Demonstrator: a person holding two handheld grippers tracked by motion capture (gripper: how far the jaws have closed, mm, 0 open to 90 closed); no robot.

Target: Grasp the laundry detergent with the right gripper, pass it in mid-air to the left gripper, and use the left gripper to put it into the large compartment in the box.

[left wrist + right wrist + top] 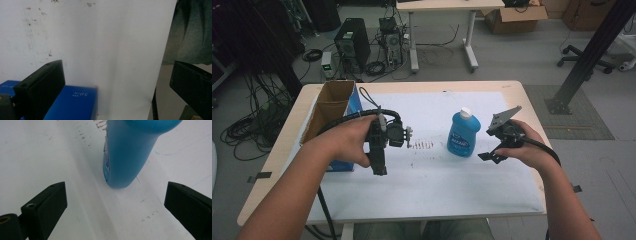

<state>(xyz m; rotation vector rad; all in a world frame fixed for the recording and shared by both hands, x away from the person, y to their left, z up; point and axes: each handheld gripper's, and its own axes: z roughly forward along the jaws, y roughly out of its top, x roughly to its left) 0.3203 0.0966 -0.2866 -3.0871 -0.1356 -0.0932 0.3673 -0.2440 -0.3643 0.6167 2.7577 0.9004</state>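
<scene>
Plastic, blue and smooth-sided, the bottle (463, 134) stands upright on the white sheet (452, 180) near the middle of the table (517, 90), its white cap (466, 112) on top. Its shell probably gives a little when squeezed, and the glossy wall and label may slip under hard pads, so a firm grip across the broad lower body, below the shoulder, looks safer than one at the narrow neck. How full it is I cannot tell, so its weight stays a guess; a full one would pull downward in a light hold.

The right gripper (490, 146) sits just to the right of the bottle, not touching it, jaws spread wide. In the right gripper view the bottle (130, 152) lies ahead, between the lines of the two jaws but beyond their tips.

The left gripper (380, 167) hangs left of the bottle, well apart from it, pointing toward the near edge, jaws also apart, beside the blue carton (352, 107) with its open cardboard top.
</scene>
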